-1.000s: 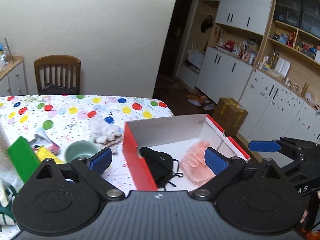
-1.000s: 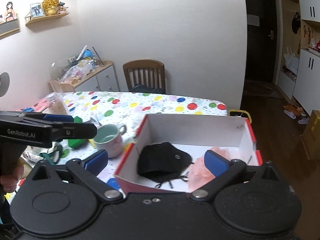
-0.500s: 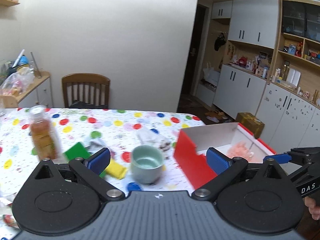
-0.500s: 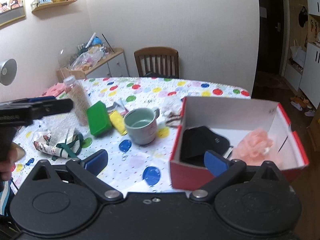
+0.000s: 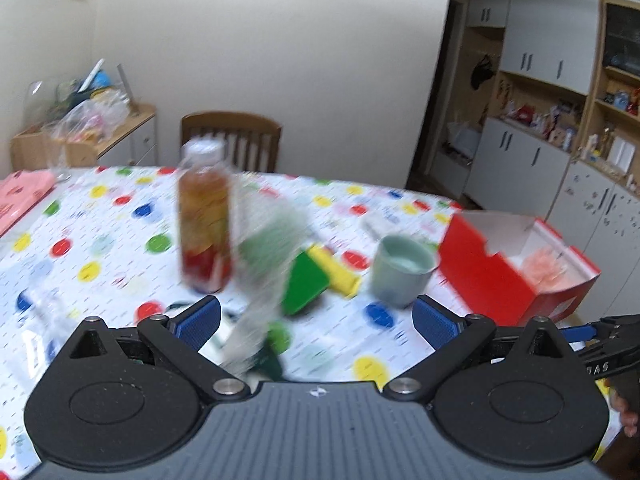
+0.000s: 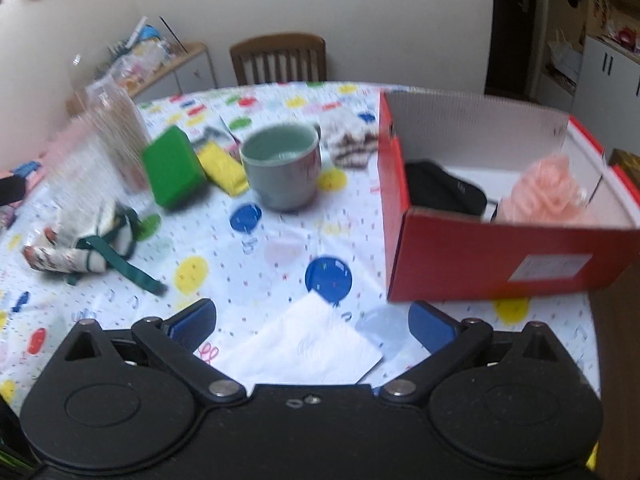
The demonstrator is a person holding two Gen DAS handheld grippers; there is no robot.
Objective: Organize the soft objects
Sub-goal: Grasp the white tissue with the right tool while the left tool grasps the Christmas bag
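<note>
Beside the red box [image 6: 500, 252] on the polka-dot table [image 6: 280, 248], both tongs hang spread wide and empty. A black cloth [image 6: 440, 192] and a pink puff [image 6: 548, 192] lie inside the box, beyond the right gripper [image 6: 312, 328], which hovers over a white napkin [image 6: 308, 348]. Left of the box stand a pale green mug [image 6: 282, 172], a yellow sponge [image 6: 224, 168] and a green block [image 6: 172, 170]; a bundled green-strapped cloth [image 6: 88, 248] lies farther left. From the left gripper [image 5: 316, 320], a blurred clear wrapper [image 5: 264, 264] and a drink bottle [image 5: 204, 216] stand between it and the box.
</note>
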